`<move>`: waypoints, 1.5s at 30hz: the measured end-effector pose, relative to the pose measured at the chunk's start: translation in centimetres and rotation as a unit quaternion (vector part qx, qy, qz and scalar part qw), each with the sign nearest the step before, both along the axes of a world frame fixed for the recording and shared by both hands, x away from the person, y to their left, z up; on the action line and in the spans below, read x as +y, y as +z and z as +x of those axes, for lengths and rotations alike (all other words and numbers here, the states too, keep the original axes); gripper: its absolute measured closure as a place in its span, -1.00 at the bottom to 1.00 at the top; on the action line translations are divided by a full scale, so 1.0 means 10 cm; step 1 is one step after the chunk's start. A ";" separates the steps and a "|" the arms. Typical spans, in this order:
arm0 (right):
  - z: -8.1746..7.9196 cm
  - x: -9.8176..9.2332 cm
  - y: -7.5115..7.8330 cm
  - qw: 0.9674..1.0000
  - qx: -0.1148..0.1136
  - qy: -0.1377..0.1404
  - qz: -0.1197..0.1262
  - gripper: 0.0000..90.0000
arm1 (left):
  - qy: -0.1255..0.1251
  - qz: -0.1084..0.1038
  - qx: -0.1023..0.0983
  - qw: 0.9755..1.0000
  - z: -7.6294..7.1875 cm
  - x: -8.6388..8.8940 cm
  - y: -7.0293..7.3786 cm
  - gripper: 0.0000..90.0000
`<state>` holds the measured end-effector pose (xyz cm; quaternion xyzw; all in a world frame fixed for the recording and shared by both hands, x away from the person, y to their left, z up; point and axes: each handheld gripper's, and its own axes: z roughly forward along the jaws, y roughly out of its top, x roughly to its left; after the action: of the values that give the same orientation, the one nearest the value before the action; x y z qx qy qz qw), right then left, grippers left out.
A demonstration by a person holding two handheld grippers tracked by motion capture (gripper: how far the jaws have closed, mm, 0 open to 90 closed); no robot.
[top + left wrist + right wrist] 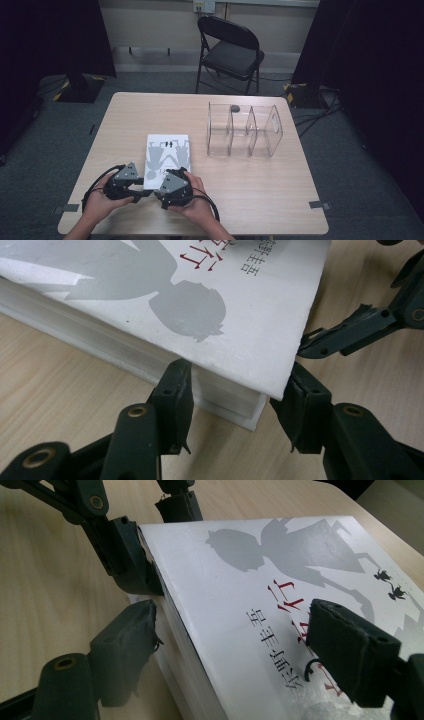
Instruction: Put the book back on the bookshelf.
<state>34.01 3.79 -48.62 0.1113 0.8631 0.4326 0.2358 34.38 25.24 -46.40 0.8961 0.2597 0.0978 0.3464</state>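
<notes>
A white book (167, 152) with grey silhouette figures and red lettering lies flat near the front of the wooden table (260, 185). My left gripper (146, 190) is at the book's near left corner. In the left gripper view its jaws straddle that corner (237, 390), one pad against the page block and the other against the cover's edge. My right gripper (167, 175) sits at the near edge beside it. Its jaws (230, 630) stand apart, one fingertip (125, 645) beside the page edge and the other hovering over the book's cover (260, 580).
A clear acrylic divider rack (245, 130) stands at the back right of the table, with a small dark object (235, 107) at its far side. A black folding chair (230, 47) stands beyond the table. The two grippers sit close together at the front edge.
</notes>
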 end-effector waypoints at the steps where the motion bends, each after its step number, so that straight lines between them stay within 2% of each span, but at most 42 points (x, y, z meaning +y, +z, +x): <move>1: 0.00 0.00 0.00 1.000 0.000 -0.002 0.002 -0.56 | 0.006 -0.007 0.003 1.000 -0.01 -0.01 0.01 0.15; 5: -0.01 0.01 0.01 1.000 -0.017 -0.006 0.002 -0.57 | 0.009 -0.020 -0.005 1.000 -0.01 -0.02 0.08 0.15; 7: -0.01 0.01 0.03 1.000 -0.019 -0.007 -0.001 -0.56 | 0.002 -0.009 -0.004 1.000 0.00 -0.01 0.10 0.15; 10: -0.02 0.01 0.02 1.000 -0.029 -0.002 -0.006 -0.55 | 0.008 -0.017 -0.002 1.000 0.00 -0.02 0.09 0.15; 12: -0.02 0.01 0.02 0.999 -0.033 -0.003 -0.008 -0.54 | 0.006 -0.011 -0.005 1.000 0.00 -0.01 0.11 0.15; 14: -0.01 0.01 0.03 0.999 -0.036 -0.001 -0.013 -0.53 | 0.003 -0.014 -0.008 1.000 0.00 -0.01 0.12 0.15; 17: -0.01 0.02 0.04 0.999 -0.044 -0.011 -0.016 -0.45 | 0.003 -0.014 -0.006 1.000 0.00 -0.01 0.14 0.15; 18: -0.01 0.03 0.03 0.998 -0.049 -0.014 -0.020 -0.43 | 0.008 -0.028 -0.002 1.000 0.00 -0.01 0.13 0.16; 19: -0.01 0.04 0.02 0.998 -0.059 -0.016 -0.024 -0.43 | 0.006 -0.021 0.000 1.000 0.00 0.00 0.15 0.16; 20: -0.01 0.05 0.02 0.997 -0.065 -0.017 -0.029 -0.38 | 0.009 -0.027 -0.001 1.000 0.00 0.00 0.14 0.17; 21: 0.00 0.05 0.01 0.997 -0.068 -0.017 -0.030 -0.39 | 0.003 -0.016 -0.008 1.000 0.00 0.01 0.15 0.17; 23: -0.01 0.07 -0.01 0.996 -0.079 -0.021 -0.042 -0.36 | 0.006 -0.023 -0.009 1.000 -0.01 -0.01 0.14 0.19; 25: -0.01 0.07 0.00 0.996 -0.079 -0.030 -0.042 -0.26 | 0.002 -0.018 -0.015 1.000 0.00 0.01 0.15 0.19; 26: -0.01 0.07 0.01 0.995 -0.083 -0.028 -0.045 -0.22 | 0.004 -0.032 -0.014 0.999 0.00 0.00 0.14 0.19; 27: -0.02 0.07 0.02 0.995 -0.085 -0.029 -0.045 -0.17 | 0.004 -0.040 -0.024 0.999 0.00 0.02 0.16 0.18; 29: -0.03 0.07 0.05 0.994 -0.093 -0.030 -0.051 -0.08 | 0.003 -0.033 -0.046 0.998 -0.01 0.04 0.20 0.02; 31: -0.04 0.05 0.09 0.994 -0.095 -0.033 -0.049 0.00 | 0.005 -0.029 -0.050 0.998 0.00 0.07 0.19 -0.29; 32: -0.05 0.04 0.12 0.993 -0.097 -0.034 -0.049 0.05 | 0.007 -0.026 -0.054 0.998 0.00 0.08 0.17 -0.36; 33: -0.05 0.03 0.16 0.993 -0.100 -0.036 -0.047 0.10 | 0.006 -0.017 -0.050 0.999 0.00 0.10 0.14 -0.41; 35: -0.03 0.00 0.22 0.994 -0.096 -0.038 -0.042 0.14 | 0.007 0.001 -0.052 0.999 0.02 0.13 0.07 -0.48; 38: 0.00 -0.03 0.28 0.995 -0.087 -0.037 -0.042 0.18 | 0.006 0.003 -0.035 0.999 0.06 0.18 -0.02 -0.52; 41: 0.02 -0.05 0.33 0.995 -0.079 -0.039 -0.041 0.20 | 0.005 0.009 -0.027 1.000 0.09 0.21 -0.04 -0.54; 45: 0.07 -0.08 0.44 0.996 -0.067 -0.044 -0.040 0.25 | 0.005 0.008 -0.027 1.000 0.11 0.24 -0.08 -0.57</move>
<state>34.74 2.99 -44.26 0.1107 0.8563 0.3929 0.3163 35.46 27.65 -47.19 0.8945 0.2543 0.1260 0.3455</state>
